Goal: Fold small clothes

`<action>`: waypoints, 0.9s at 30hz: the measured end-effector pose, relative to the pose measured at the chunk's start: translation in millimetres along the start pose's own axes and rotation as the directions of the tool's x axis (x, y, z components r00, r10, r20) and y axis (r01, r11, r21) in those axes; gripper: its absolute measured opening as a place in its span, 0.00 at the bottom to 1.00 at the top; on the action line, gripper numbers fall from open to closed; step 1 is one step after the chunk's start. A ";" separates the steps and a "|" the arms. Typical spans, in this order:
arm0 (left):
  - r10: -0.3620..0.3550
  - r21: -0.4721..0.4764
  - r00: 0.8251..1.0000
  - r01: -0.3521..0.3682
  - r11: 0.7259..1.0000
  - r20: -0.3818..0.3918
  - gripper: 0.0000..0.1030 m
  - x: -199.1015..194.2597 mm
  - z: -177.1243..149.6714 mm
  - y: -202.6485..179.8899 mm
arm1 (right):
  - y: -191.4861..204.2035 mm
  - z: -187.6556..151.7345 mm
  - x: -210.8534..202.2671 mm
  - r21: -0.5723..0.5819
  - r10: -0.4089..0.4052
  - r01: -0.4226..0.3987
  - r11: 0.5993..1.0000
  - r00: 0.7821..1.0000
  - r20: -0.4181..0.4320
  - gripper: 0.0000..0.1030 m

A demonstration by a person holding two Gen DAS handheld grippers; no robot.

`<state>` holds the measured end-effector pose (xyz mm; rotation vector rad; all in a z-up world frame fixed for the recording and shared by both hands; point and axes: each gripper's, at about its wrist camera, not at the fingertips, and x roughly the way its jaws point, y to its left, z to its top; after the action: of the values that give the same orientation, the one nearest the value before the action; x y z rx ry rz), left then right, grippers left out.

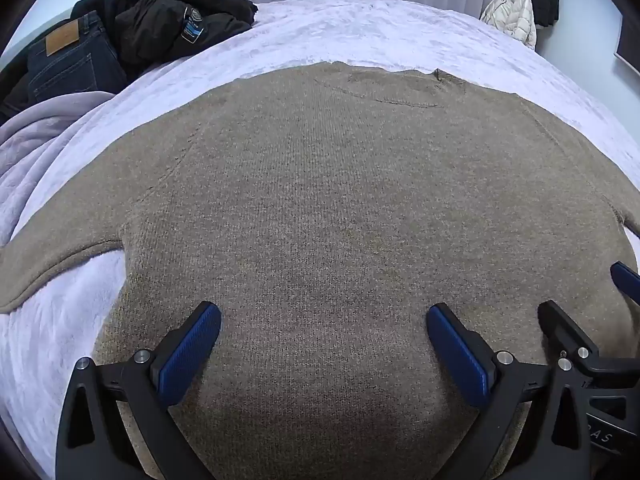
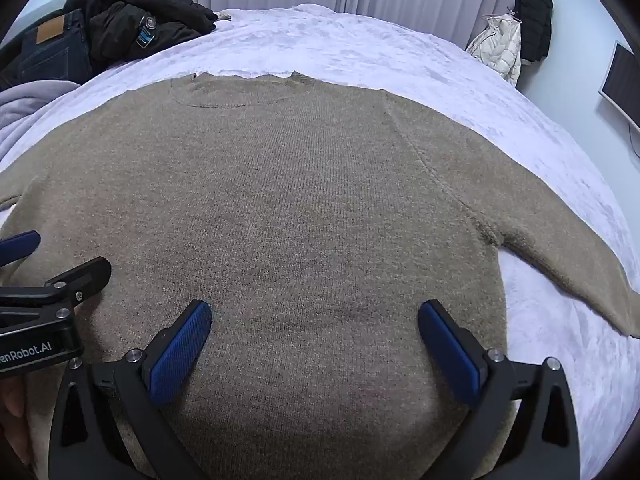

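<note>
A brown knitted sweater (image 1: pixel 328 208) (image 2: pixel 288 200) lies flat on the white bed cover, neckline at the far end and both sleeves spread out to the sides. My left gripper (image 1: pixel 324 316) hangs open over the lower left part of its body, blue pads wide apart with only fabric below them. Beside it, my right gripper (image 2: pixel 316 312) is open over the lower right part. Each gripper shows at the edge of the other's view: the right one (image 1: pixel 580 312) and the left one (image 2: pixel 60 260). Neither holds anything.
The white fluffy bed cover (image 1: pixel 360 32) (image 2: pixel 540 340) surrounds the sweater. Dark jeans (image 1: pixel 72 60) and a black jacket (image 1: pixel 168 16) are piled at the far left, with a lilac blanket (image 1: pixel 36 140) below them. Coats (image 2: pixel 516 36) hang at the far right by a wall screen (image 2: pixel 620 84).
</note>
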<state>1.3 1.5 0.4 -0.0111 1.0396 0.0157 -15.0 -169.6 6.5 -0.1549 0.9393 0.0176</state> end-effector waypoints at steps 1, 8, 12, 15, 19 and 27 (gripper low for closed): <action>-0.001 0.000 1.000 0.001 1.000 -0.003 1.00 0.3 1.1 1.6 | 1.0 0.0 0.3 0.000 0.002 -0.002 1.000 1.000 -0.003 1.00; -0.003 -0.003 0.999 0.003 1.000 0.040 1.00 -8.3 -1.4 3.6 | -1.7 -1.7 -2.2 0.000 0.007 -0.007 1.000 1.000 0.011 1.00; 0.014 0.003 0.999 -0.014 1.000 0.036 1.00 -6.7 -1.2 -1.2 | -8.8 0.1 1.2 0.006 0.010 -0.010 1.000 1.000 0.007 1.00; 0.019 0.003 0.999 -0.019 1.000 0.036 1.00 -6.5 -0.2 -2.1 | -0.9 -0.7 -0.2 -0.001 -0.016 0.016 1.000 1.000 0.013 1.00; 0.020 0.003 0.999 -0.020 1.000 0.041 1.00 -6.2 -3.7 -1.2 | -0.8 -2.4 -3.1 -0.003 -0.021 0.021 1.000 1.000 0.018 1.00; 0.025 0.004 0.999 -0.025 1.000 0.044 1.00 -4.3 -5.0 -1.3 | -4.5 -2.4 1.5 0.016 0.017 -0.017 1.000 1.000 0.022 1.00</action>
<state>-5.2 0.1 1.6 0.0063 0.9956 0.0363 -15.7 -174.4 4.5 -0.1314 0.9182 0.0273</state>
